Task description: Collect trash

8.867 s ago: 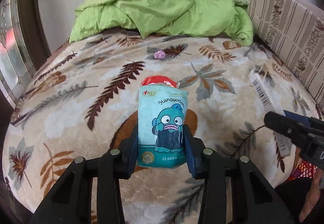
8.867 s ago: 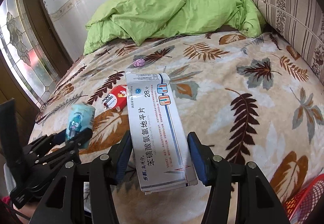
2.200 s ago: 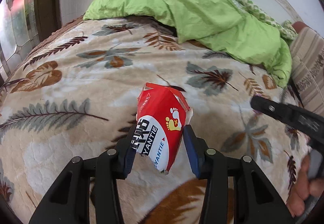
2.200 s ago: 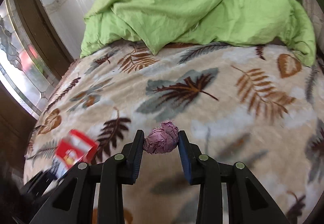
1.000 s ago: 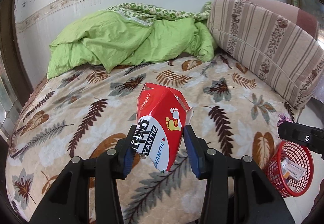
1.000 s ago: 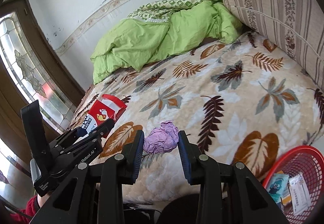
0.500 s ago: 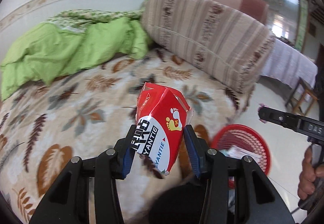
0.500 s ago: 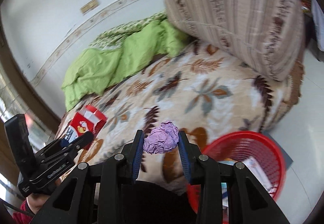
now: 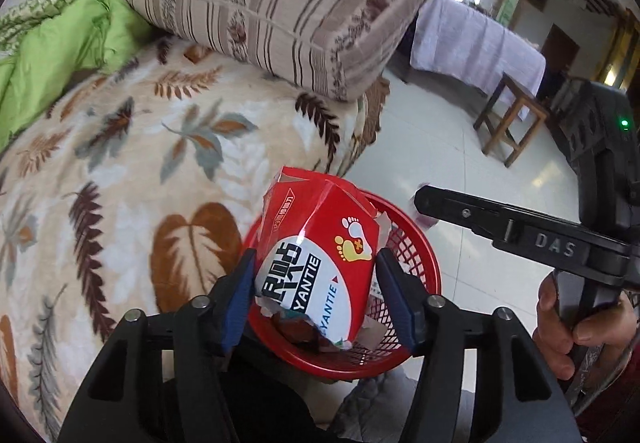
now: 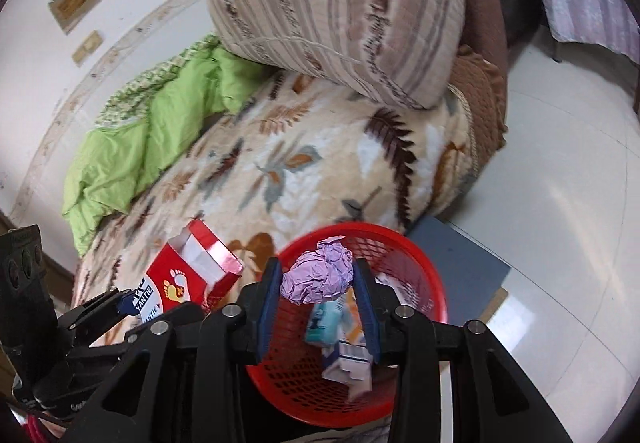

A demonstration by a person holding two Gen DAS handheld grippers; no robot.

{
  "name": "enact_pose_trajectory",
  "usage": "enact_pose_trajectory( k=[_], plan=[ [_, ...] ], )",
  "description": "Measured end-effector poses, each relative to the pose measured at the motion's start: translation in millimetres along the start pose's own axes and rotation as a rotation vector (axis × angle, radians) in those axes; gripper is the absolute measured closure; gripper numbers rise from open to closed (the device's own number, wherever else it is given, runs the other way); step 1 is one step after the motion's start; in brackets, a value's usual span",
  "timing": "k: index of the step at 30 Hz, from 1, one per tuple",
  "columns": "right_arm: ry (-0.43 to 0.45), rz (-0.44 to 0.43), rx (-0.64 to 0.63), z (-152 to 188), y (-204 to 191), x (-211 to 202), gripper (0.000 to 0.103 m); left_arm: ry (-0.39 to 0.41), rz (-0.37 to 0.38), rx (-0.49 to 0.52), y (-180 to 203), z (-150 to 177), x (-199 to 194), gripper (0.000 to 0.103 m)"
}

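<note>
Left wrist view: left tongs (image 9: 316, 285), just widening, bracket the red YANTIE box (image 9: 320, 259) above the red basket (image 9: 424, 263); right tongs (image 10: 318, 297), also parting, flank the purple paper wad (image 10: 318, 277).

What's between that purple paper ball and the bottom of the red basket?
Only air: the right wrist view shows the paper ball above earlier trash inside the red basket.

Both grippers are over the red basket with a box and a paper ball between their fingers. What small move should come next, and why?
Probably open both wider to drop the trash. The red box in the left gripper and the purple paper ball in the right gripper hang over the red basket, jaws just opening.
</note>
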State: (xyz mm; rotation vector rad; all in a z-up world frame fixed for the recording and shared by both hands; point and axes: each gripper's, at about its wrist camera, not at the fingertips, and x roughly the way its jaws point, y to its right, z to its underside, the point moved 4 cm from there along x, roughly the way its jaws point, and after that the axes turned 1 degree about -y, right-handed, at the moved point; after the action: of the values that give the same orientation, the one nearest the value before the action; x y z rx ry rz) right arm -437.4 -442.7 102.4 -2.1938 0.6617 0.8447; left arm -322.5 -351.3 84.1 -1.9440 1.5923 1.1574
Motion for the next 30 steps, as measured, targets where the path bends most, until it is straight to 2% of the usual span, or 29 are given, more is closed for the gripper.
enact_pose_trajectory(
  k=[3, 5, 8, 10, 12, 14, 15, 17, 20, 23, 24, 27, 30],
  plan=[
    [0.001, 0.014, 0.002, 3.1, 6.3, -1.7, 0.056, -0.003, 0.005, -0.011, 0.8, 3.5, -0.7, 0.038],
    [0.021, 0.023, -0.014, 1.9, 6.0, -7.6, 0.048, 0.027, -0.004, -0.018, -2.4, 2.6, -10.3, 0.035],
    [0.041, 0.029, -0.035, -0.2, -1.0, -14.2, 0.048, 0.059, -0.003, -0.034, -10.5, 0.4, -26.7, 0.032],
    [0.060, 0.040, -0.037, -1.8, -7.3, -19.6, 0.048, 0.082, -0.004, -0.040, -14.2, -2.0, -37.4, 0.025],
    [0.095, 0.079, -0.051, -3.6, -16.7, -28.2, 0.042, 0.117, -0.013, -0.047, -17.9, -2.2, -51.7, 0.022],
    [0.129, 0.132, -0.061, -2.5, -25.0, -37.5, 0.030, 0.158, -0.038, -0.046, -22.8, 1.0, -68.8, 0.016],
    [0.145, 0.168, -0.068, -0.5, -30.6, -41.6, 0.027, 0.181, -0.063, -0.044, -27.4, 4.8, -77.8, 0.010],
    [0.164, 0.268, -0.098, 6.7, -43.5, -46.5, 0.018, 0.229, -0.128, -0.040, -36.6, 16.7, -95.6, 0.006],
    [0.178, 0.342, -0.119, 20.1, -57.5, -48.5, 0.012, 0.254, -0.228, -0.046, -49.0, 32.8, -111.6, 0.005],
    [0.213, 0.467, -0.085, 40.5, -67.1, -49.3, 0.006, 0.269, -0.346, -0.064, -63.5, 49.9, -126.0, 0.003],
    [0.214, 0.475, -0.075, 45.2, -69.5, -48.7, 0.006, 0.274, -0.375, -0.058, -66.1, 55.0, -131.0, 0.002],
    [0.226, 0.419, -0.040, 57.2, -75.0, -48.7, 0.006, 0.278, -0.443, -0.033, -72.8, 65.2, -140.3, 0.002],
    [0.218, 0.384, -0.009, 63.3, -78.9, -48.5, 0.006, 0.277, -0.468, -0.034, -76.0, 71.2, -147.3, 0.002]
  ],
)
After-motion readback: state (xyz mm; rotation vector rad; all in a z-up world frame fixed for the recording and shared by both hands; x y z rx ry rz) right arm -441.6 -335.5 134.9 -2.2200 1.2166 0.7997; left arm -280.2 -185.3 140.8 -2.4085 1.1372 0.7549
